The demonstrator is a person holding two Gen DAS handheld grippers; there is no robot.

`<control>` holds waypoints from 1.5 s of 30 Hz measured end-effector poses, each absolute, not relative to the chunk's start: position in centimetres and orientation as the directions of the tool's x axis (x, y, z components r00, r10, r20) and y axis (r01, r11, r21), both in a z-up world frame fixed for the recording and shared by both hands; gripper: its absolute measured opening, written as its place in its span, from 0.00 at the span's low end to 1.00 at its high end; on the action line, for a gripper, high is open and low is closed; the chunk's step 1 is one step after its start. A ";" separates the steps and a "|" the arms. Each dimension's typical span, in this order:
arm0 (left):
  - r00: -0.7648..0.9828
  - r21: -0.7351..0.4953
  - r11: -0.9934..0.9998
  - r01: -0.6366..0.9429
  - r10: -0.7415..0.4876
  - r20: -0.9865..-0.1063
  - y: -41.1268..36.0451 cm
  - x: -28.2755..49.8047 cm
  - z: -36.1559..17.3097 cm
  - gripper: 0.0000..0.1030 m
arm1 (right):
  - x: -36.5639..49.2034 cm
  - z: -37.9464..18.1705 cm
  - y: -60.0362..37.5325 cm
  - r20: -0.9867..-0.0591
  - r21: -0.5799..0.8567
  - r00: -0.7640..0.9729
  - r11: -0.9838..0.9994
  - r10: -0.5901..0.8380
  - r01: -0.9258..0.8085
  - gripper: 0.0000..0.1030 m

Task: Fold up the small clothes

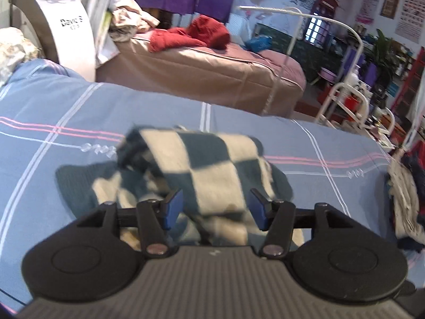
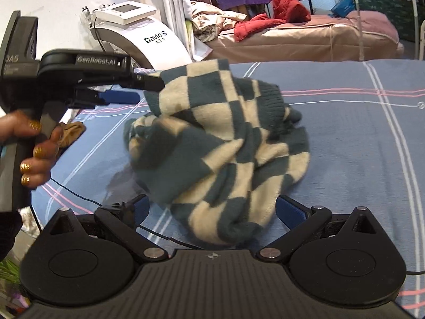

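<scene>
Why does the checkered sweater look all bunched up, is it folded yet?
Not folded yet. The checkered sweater sits crumpled in a lumpy heap on the blue bedsheet, with wrinkles and overlapping layers instead of flat, neat edges.

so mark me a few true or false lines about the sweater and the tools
1. The sweater is checked in dark teal and cream. True.
2. The right tool is shut on the sweater. False: its jaws stand wide apart and clamp nothing.
3. A red garment lies on the far bed. True.
4. The sweater lies on a bare wooden table. False: it lies on a blue striped sheet.
5. The hand holding the left tool has gold nails. True.
</scene>
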State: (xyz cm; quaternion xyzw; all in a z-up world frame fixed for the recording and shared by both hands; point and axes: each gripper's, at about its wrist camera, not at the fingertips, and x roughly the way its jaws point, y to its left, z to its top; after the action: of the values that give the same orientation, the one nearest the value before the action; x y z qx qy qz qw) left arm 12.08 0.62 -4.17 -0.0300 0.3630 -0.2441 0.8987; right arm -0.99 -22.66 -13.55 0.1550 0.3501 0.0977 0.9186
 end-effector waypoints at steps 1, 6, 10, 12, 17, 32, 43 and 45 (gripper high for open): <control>0.623 -0.193 0.882 0.430 -0.445 -0.644 0.4 12.5 -3.9 0.28 | -0.8 -13.7 -22.4 -0.608 0.359 0.736 0.930 0.298 -0.081 1.00; 0.539 -0.168 0.853 0.495 -0.453 -0.710 -1.6 12.1 -4.4 0.59 | 0.2 -13.3 -21.2 -0.614 0.326 0.735 0.941 0.287 -0.094 1.00; 0.531 -0.120 0.845 0.520 -0.431 -0.730 -2.3 9.9 -6.1 0.93 | -0.3 -13.4 -21.5 -0.616 0.322 0.737 0.943 0.278 -0.086 1.00; 0.479 -0.171 0.823 0.541 -0.469 -0.742 -2.4 9.4 -7.0 0.86 | -0.4 -13.7 -21.8 -0.629 0.321 0.731 0.945 0.266 -0.068 1.00; 0.403 -0.180 0.811 0.556 -0.453 -0.795 -3.5 9.7 -10.2 0.15 | -0.2 -14.2 -22.2 -0.639 0.331 0.724 0.942 0.259 -0.045 1.00; 0.807 -0.007 0.986 0.169 -0.142 -0.574 6.5 20.4 0.3 0.08 | 3.3 -13.9 -20.6 -0.631 0.275 0.735 0.958 0.249 -0.088 1.00; 0.715 0.169 0.985 -0.031 0.140 -0.685 12.0 24.3 -4.6 0.13 | 6.8 -14.8 -20.1 -0.709 0.262 0.674 0.965 0.208 -0.021 1.00; 0.707 0.162 0.987 -0.006 0.119 -0.698 12.2 22.6 -6.0 0.31 | 7.0 -14.8 -20.1 -0.719 0.272 0.663 0.962 0.205 -0.003 1.00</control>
State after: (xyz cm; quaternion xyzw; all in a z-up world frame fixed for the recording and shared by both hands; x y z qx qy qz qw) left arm 22.58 12.23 -6.03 0.0742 0.3815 0.0338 0.9208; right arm 6.97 -20.12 -14.84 0.1246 0.4061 0.0576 0.9034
